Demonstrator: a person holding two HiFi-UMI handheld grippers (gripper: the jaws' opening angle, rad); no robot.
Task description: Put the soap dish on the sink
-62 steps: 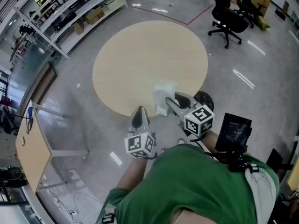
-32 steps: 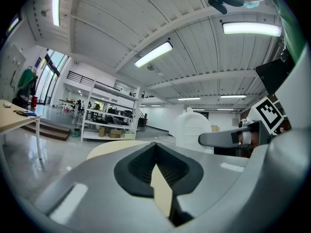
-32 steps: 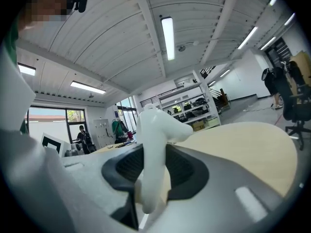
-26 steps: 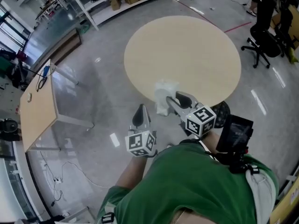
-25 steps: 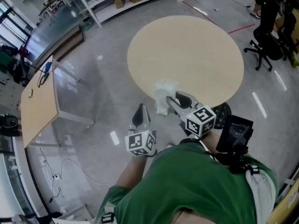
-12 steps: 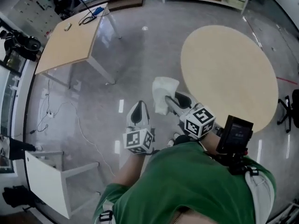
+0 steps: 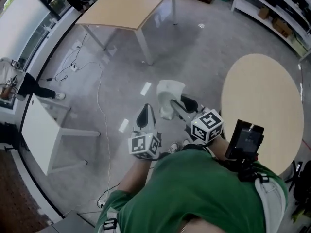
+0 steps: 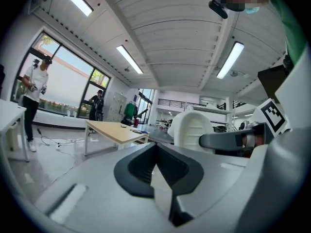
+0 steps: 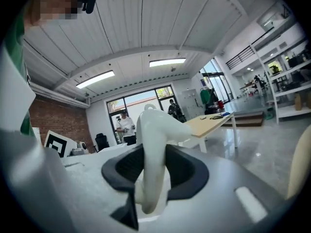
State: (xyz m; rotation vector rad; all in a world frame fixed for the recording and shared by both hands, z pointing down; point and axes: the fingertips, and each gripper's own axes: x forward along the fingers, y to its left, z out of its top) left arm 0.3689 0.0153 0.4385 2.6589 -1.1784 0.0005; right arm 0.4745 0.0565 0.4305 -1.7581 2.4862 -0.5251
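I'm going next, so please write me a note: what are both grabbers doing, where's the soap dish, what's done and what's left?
Right gripper: shut on the white soap dish, carried in the air above the grey floor.
Left gripper: jaws together, empty.
Done: soap dish is picked up.
Left: no sink shows in any view; find it, then set the soap dish on it.

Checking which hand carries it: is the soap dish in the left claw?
No, the left claw is empty; the white soap dish sits clamped in the right claw.
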